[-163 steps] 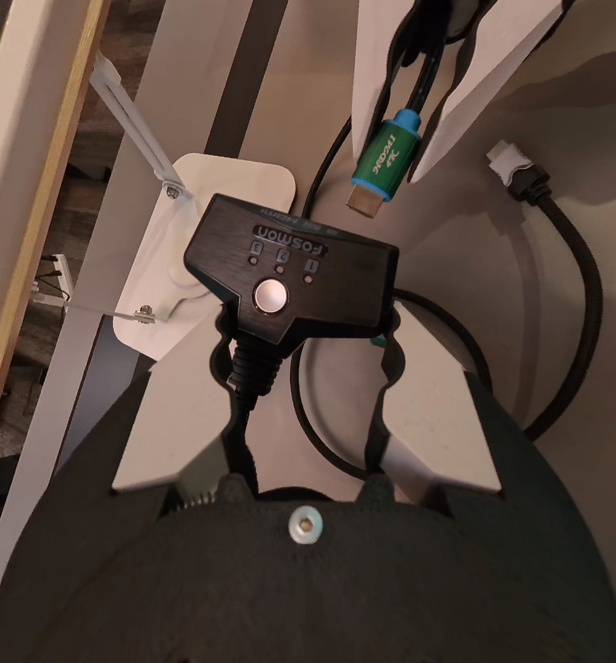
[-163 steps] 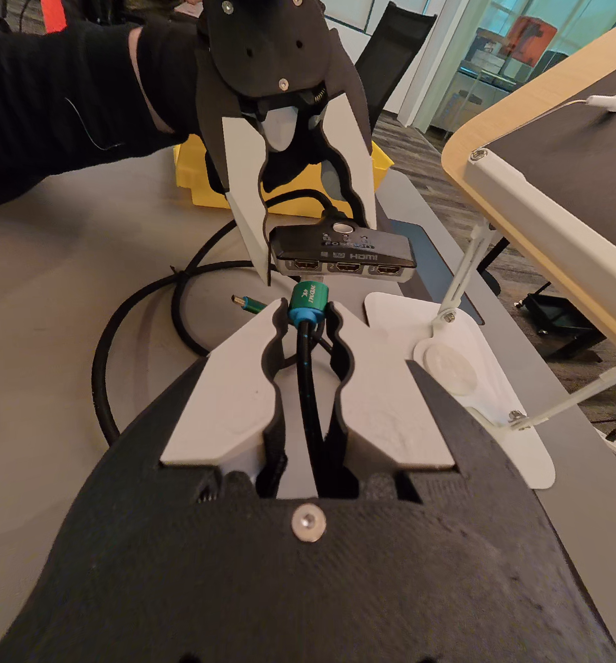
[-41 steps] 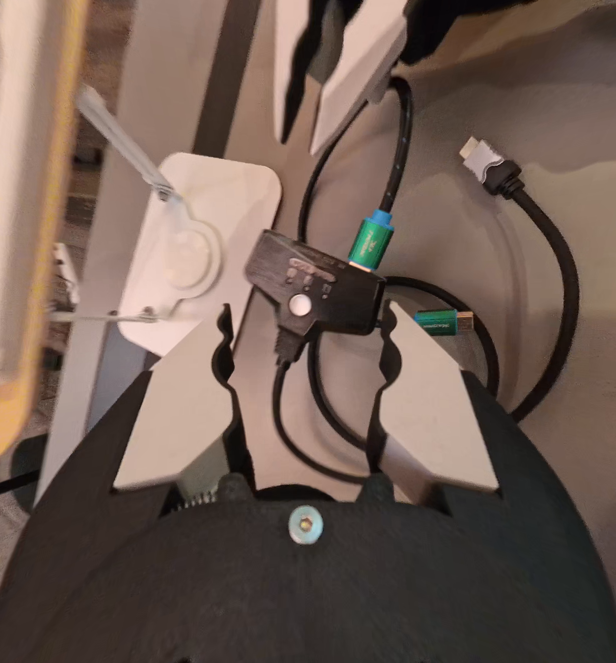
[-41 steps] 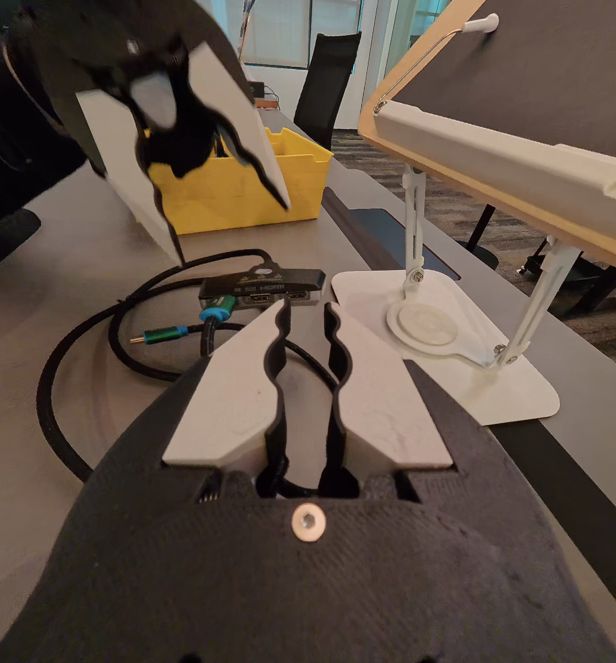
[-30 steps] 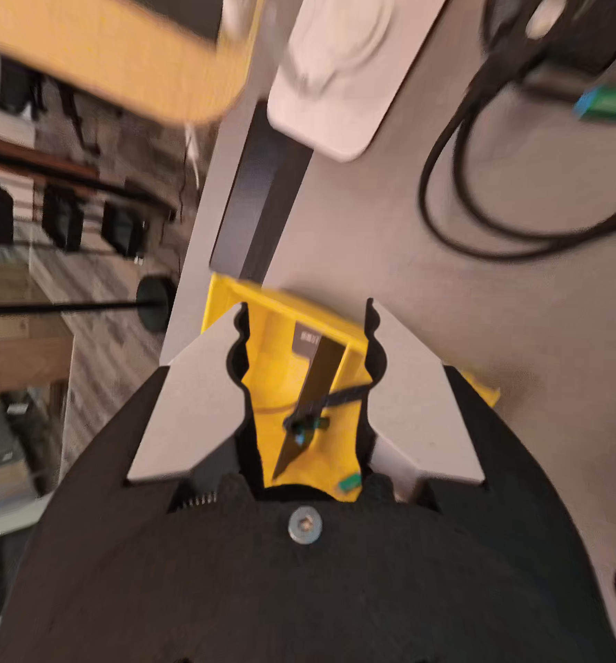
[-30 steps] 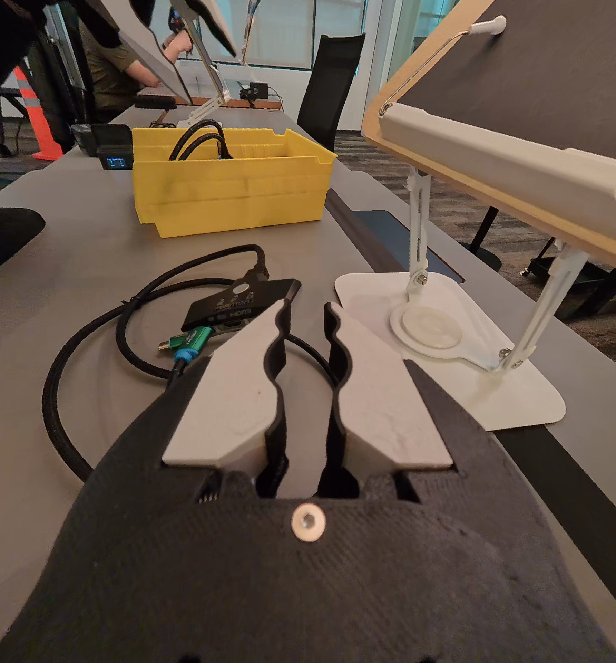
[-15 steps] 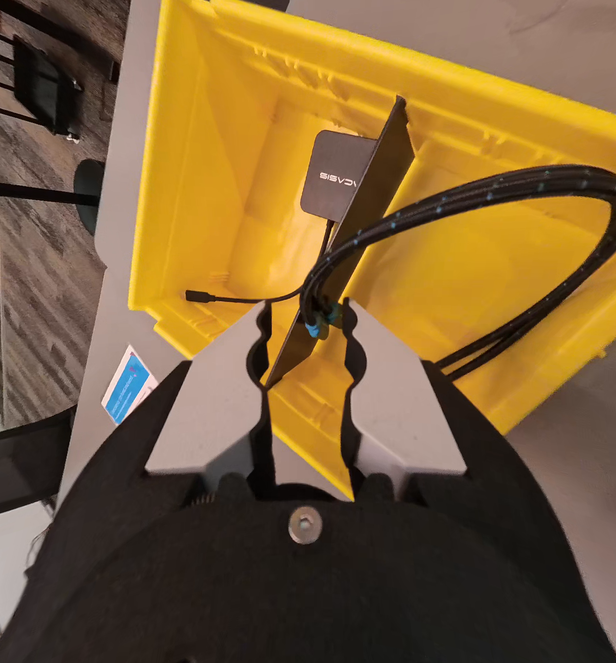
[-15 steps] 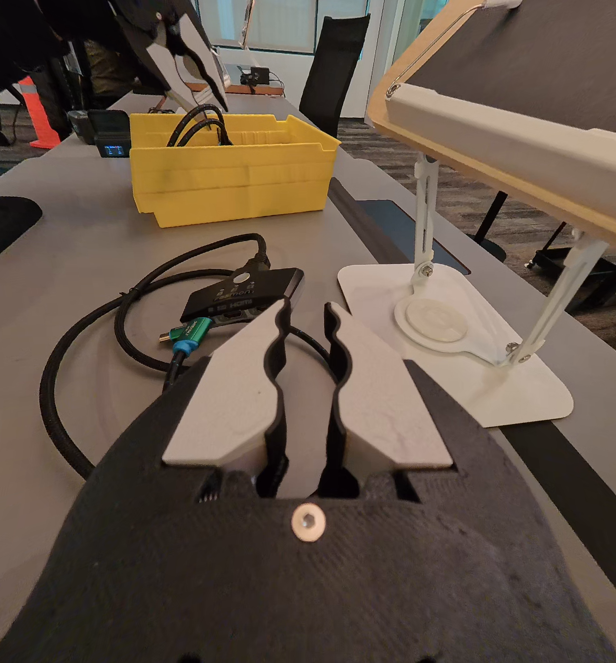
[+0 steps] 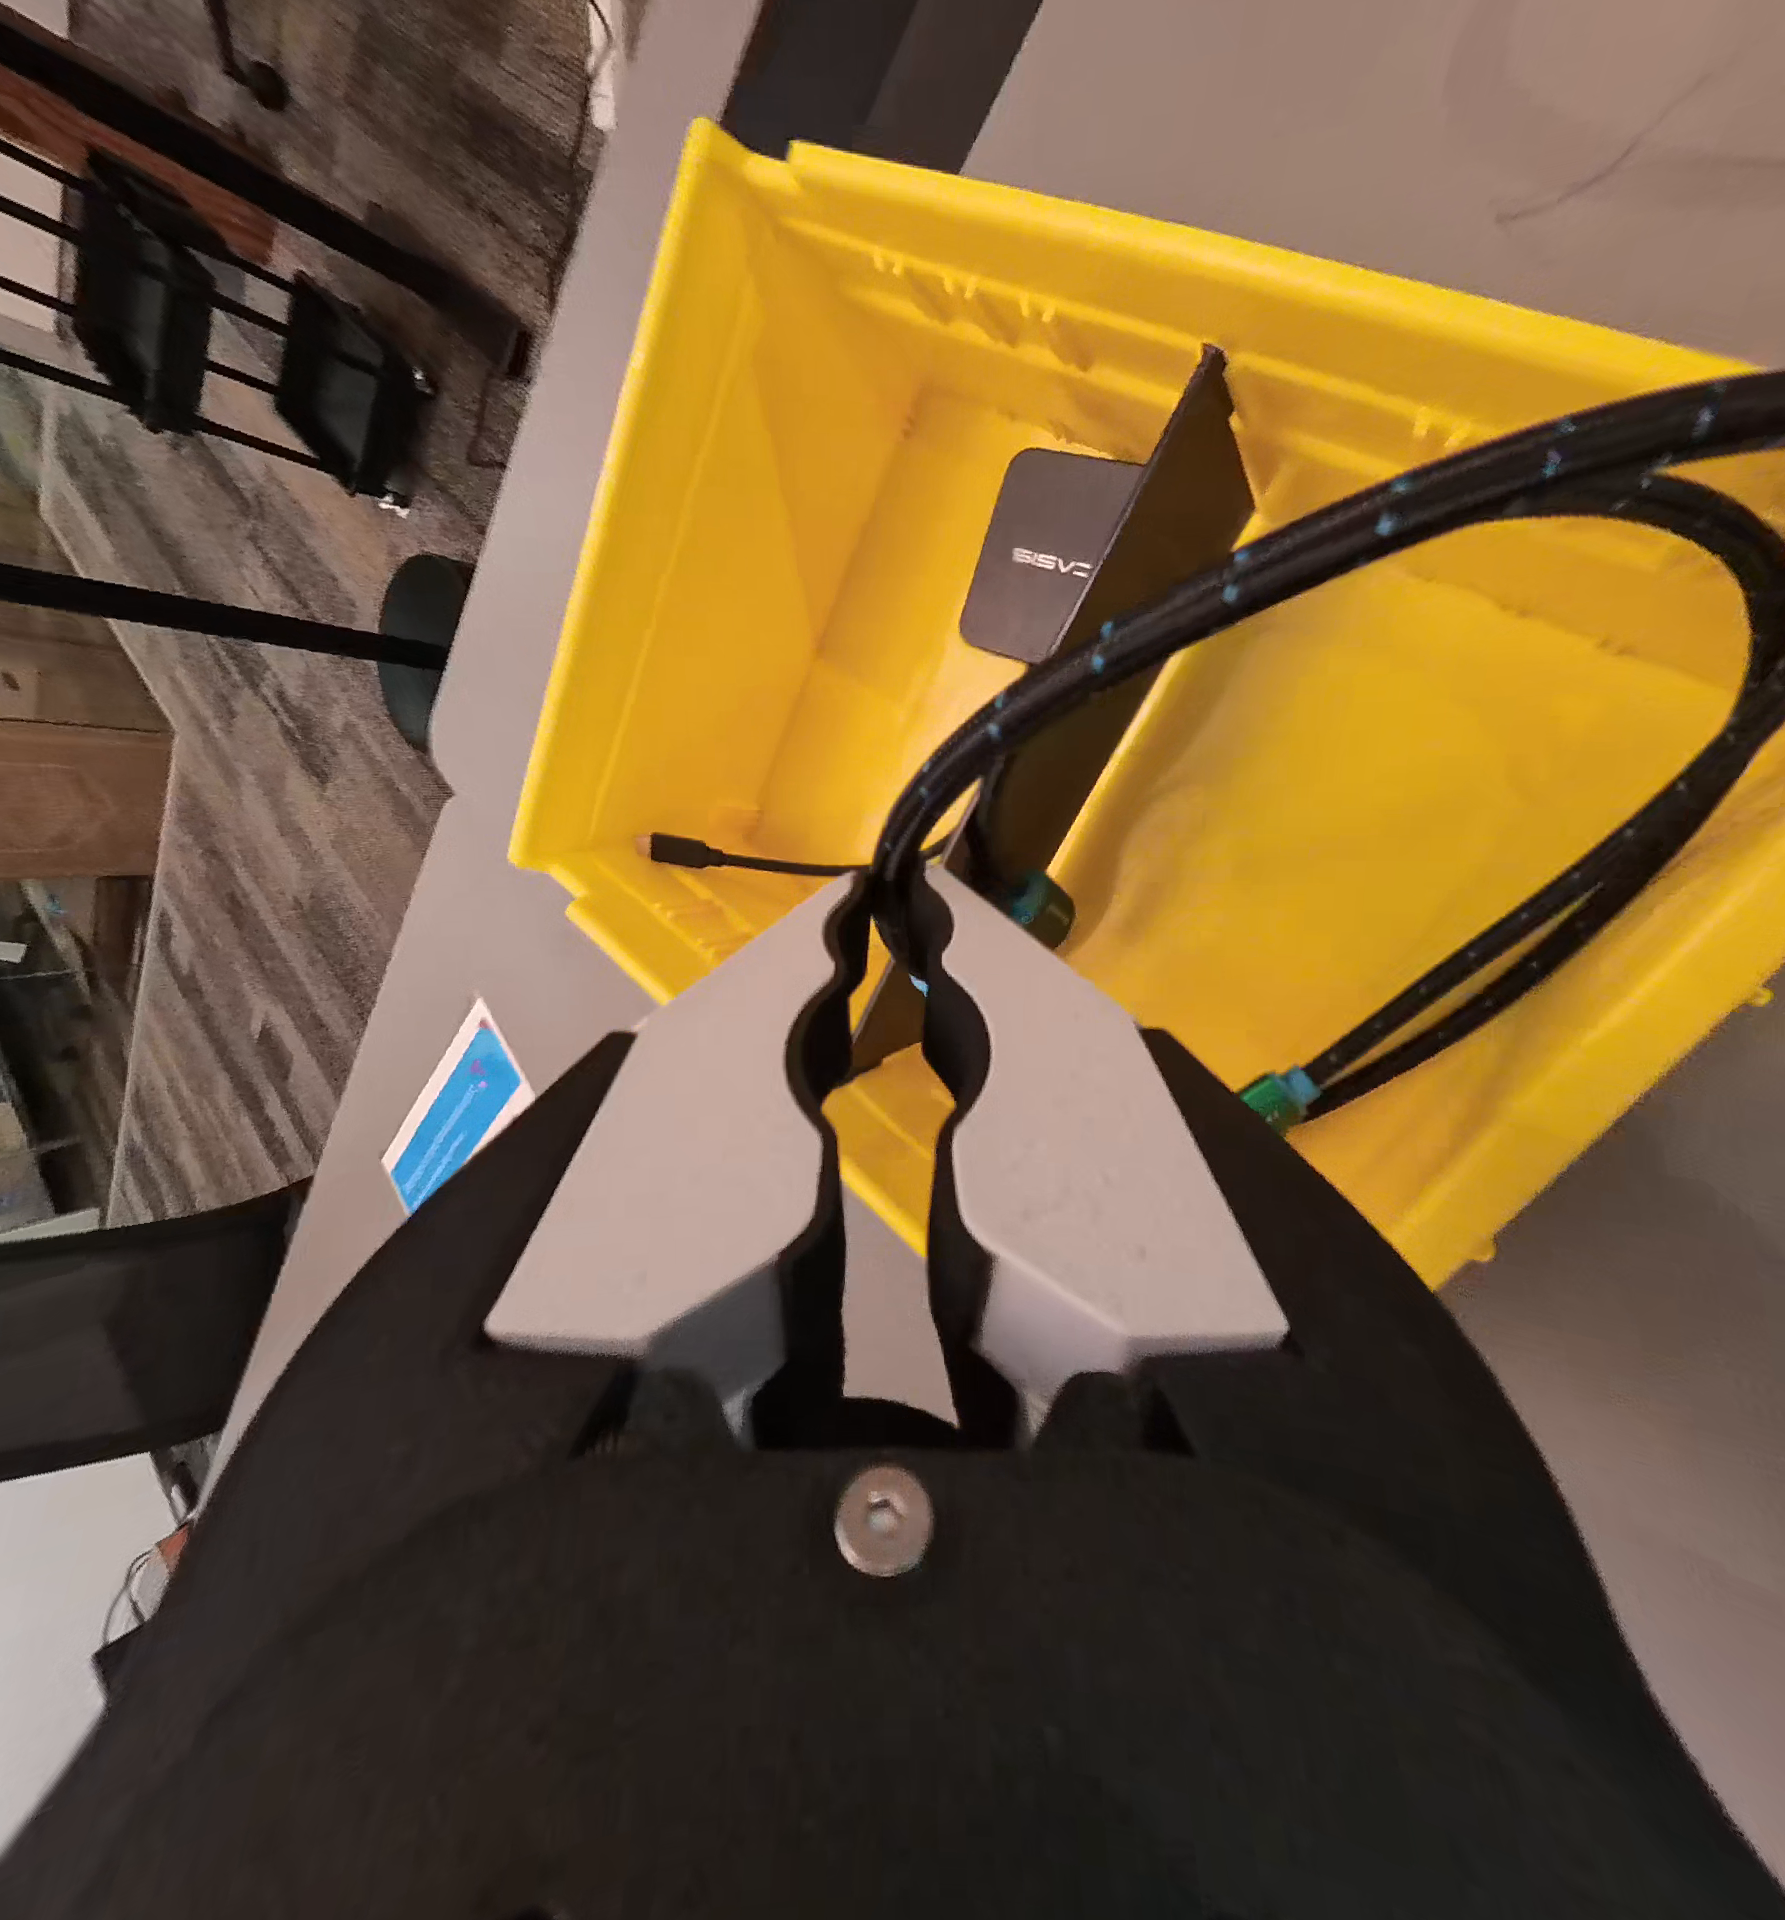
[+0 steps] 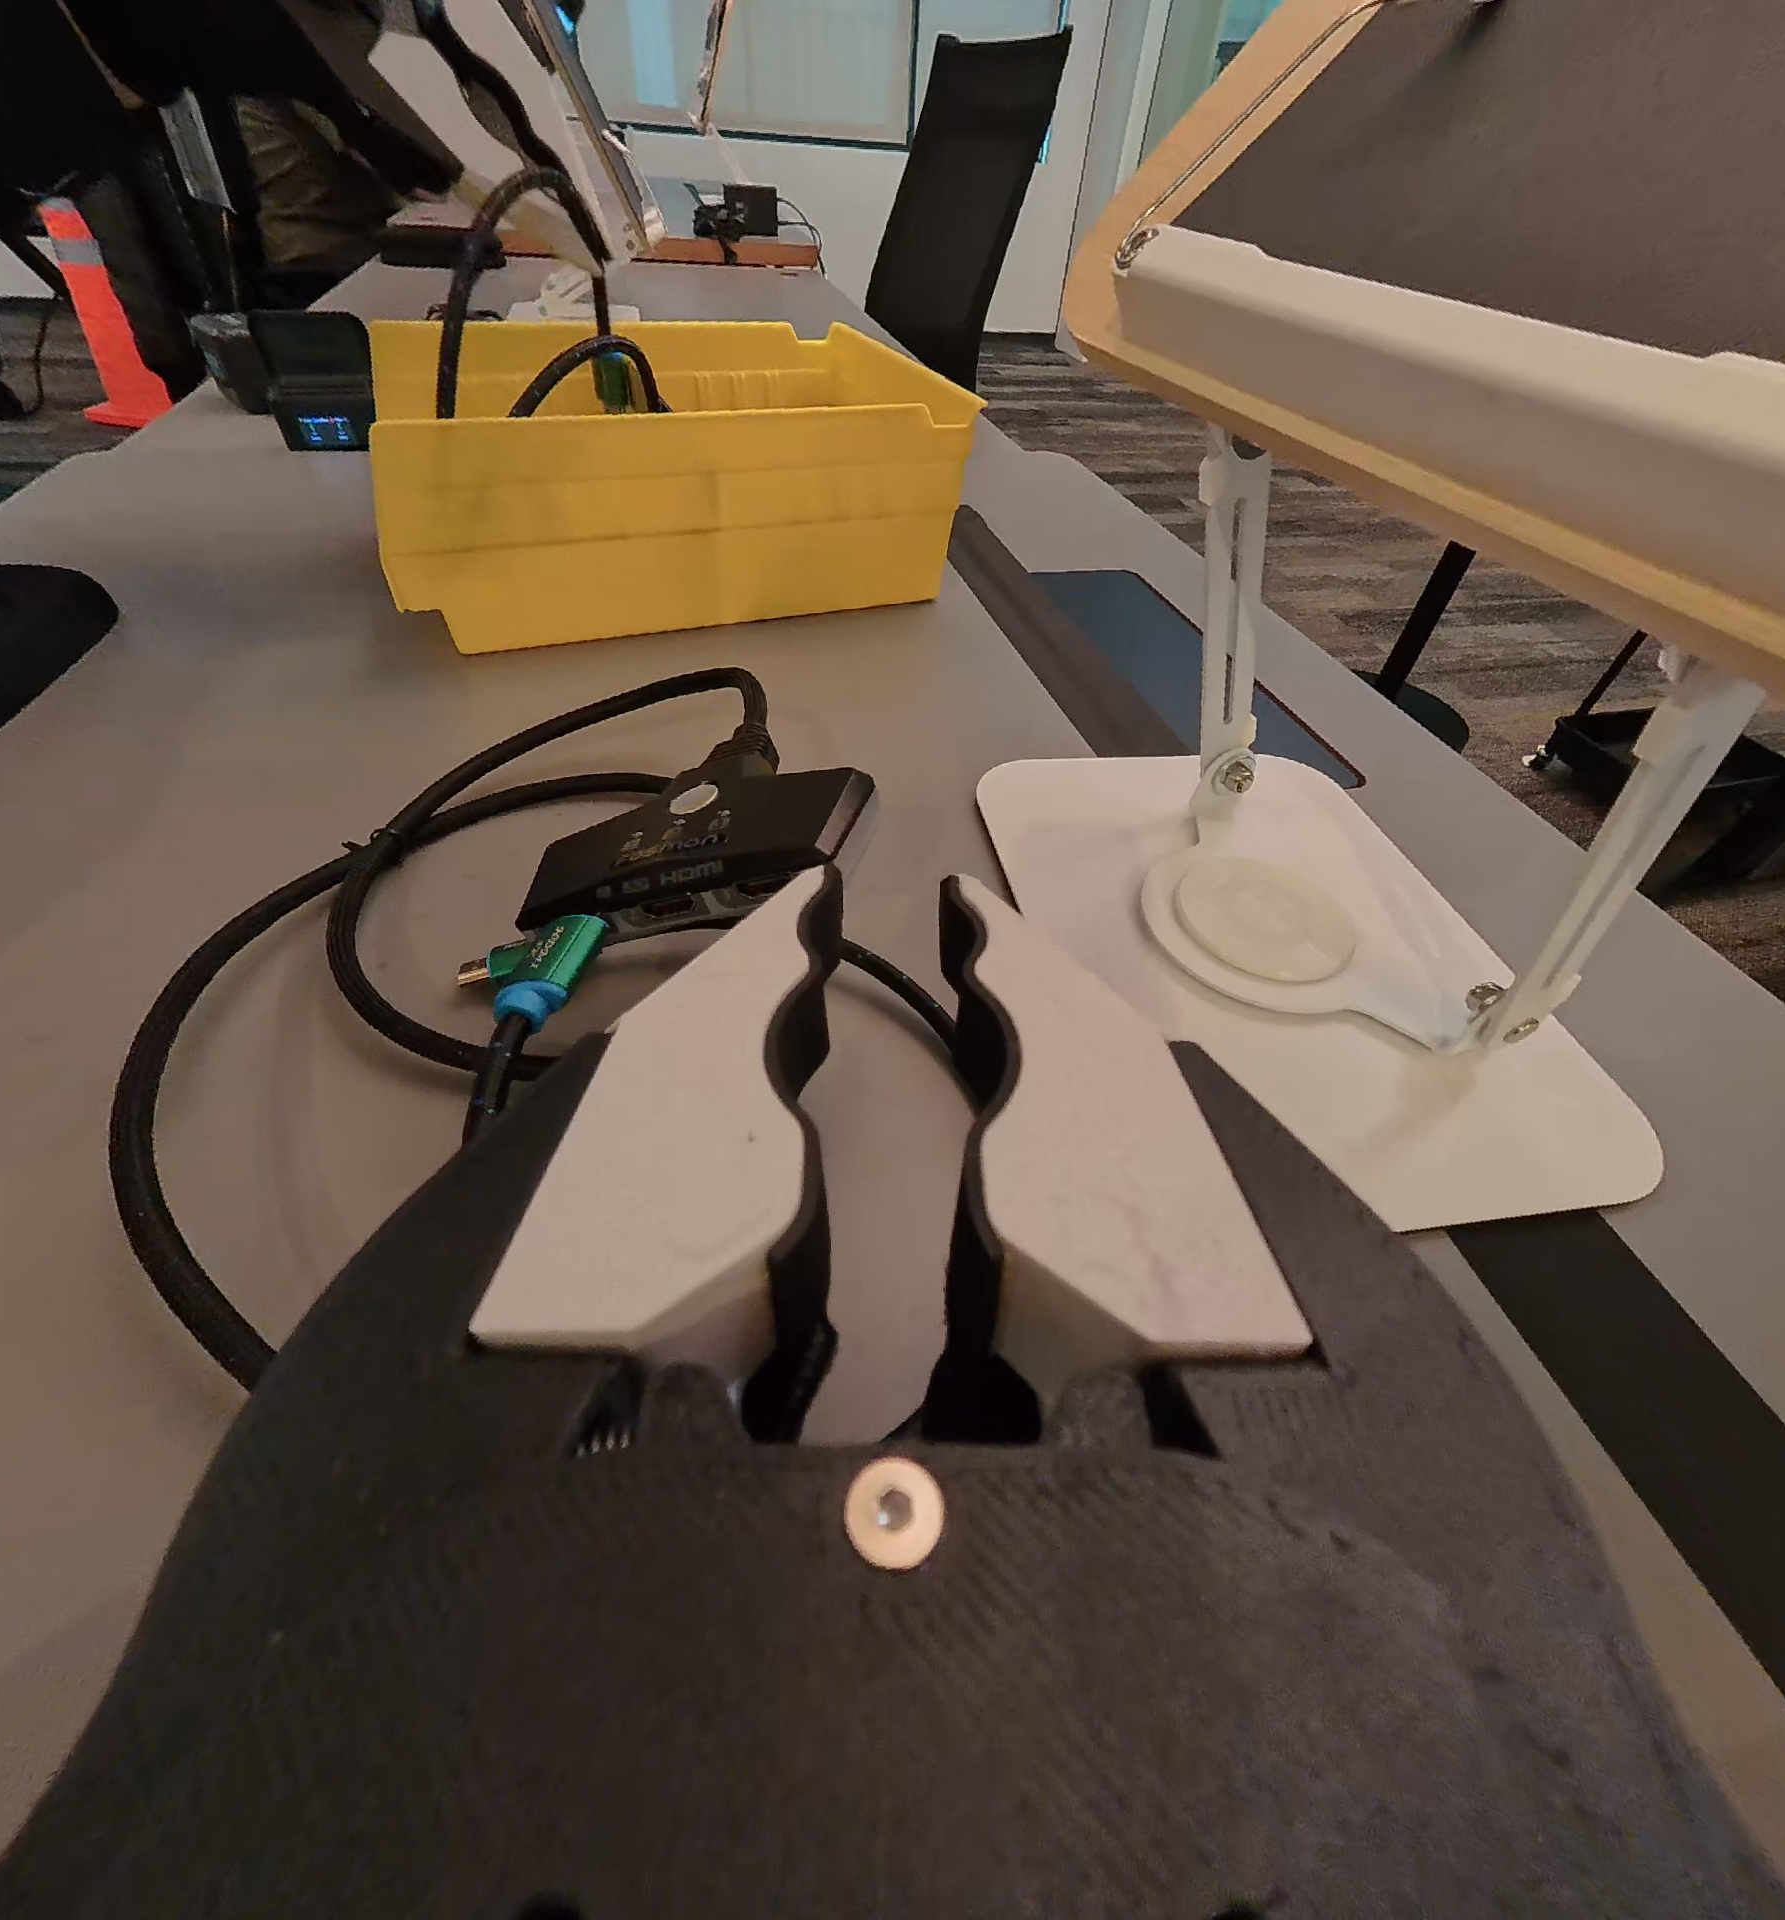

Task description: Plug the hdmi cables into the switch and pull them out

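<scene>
My left gripper (image 9: 893,904) is shut on a black braided HDMI cable (image 9: 1387,499) and holds it above the yellow bin (image 9: 659,582). The cable loops right and ends in green plugs (image 9: 1277,1096) inside the bin. In the right wrist view the left gripper (image 10: 566,218) shows far off above the bin (image 10: 659,540) with the cable hanging from it. The black HDMI switch (image 10: 701,842) lies on the grey table. A green plug with a blue collar (image 10: 545,961) sits at its left port. My right gripper (image 10: 888,894) is narrowly open and empty, just in front of the switch.
A thick black cable (image 10: 192,1018) coils left of the switch. A white stand base (image 10: 1387,1091) carries a tilted board (image 10: 1490,416) on the right. The bin holds a black divider (image 9: 1158,582) and a flat black device (image 9: 1049,556). A blue card (image 9: 457,1107) lies by the bin. The black HDMI switch (image 10: 701,842) lies around 6 centimeters away from my right fingertips.
My left gripper let go of the switch, swung to the yellow bin, closed on the braided cable and lifted it. My right gripper released the plugged cable and has stayed nearly still.
</scene>
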### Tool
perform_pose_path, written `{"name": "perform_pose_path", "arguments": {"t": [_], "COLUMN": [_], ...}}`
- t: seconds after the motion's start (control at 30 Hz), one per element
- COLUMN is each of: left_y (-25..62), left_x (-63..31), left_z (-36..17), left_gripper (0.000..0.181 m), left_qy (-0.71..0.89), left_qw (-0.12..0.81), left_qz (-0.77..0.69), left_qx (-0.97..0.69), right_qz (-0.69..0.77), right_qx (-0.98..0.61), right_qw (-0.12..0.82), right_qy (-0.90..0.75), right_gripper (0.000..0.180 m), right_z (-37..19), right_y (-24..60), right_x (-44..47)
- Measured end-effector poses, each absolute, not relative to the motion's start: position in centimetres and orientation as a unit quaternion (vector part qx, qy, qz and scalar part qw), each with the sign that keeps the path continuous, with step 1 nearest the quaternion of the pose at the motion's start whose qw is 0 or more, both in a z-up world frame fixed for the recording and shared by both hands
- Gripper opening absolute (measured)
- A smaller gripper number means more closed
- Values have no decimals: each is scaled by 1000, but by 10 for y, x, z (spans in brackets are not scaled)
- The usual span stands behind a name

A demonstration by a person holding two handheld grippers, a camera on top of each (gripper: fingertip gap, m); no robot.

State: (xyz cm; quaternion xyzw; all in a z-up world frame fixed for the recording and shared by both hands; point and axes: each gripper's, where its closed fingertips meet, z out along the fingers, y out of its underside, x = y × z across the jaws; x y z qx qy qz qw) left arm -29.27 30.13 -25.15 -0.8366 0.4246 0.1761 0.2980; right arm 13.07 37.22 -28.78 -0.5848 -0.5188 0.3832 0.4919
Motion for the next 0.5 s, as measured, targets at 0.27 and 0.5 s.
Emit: {"name": "perform_pose_path", "arguments": {"t": [0.27,0.5], "left_y": [289,281], "left_x": [-300,-249], "left_z": [-185,-99], "left_gripper": [4,4], "left_qy": [364,356], "left_qw": [387,488], "left_qz": [194,204], "left_qx": [-825,-770], "right_qz": [384,382], "right_qx": [-583,-582], "right_qw": [498,509], "right_qy": [-514,-506], "right_gripper": [16,16], "right_z": [-284,-278], "right_y": [373,375], "right_x": [132,134]}}
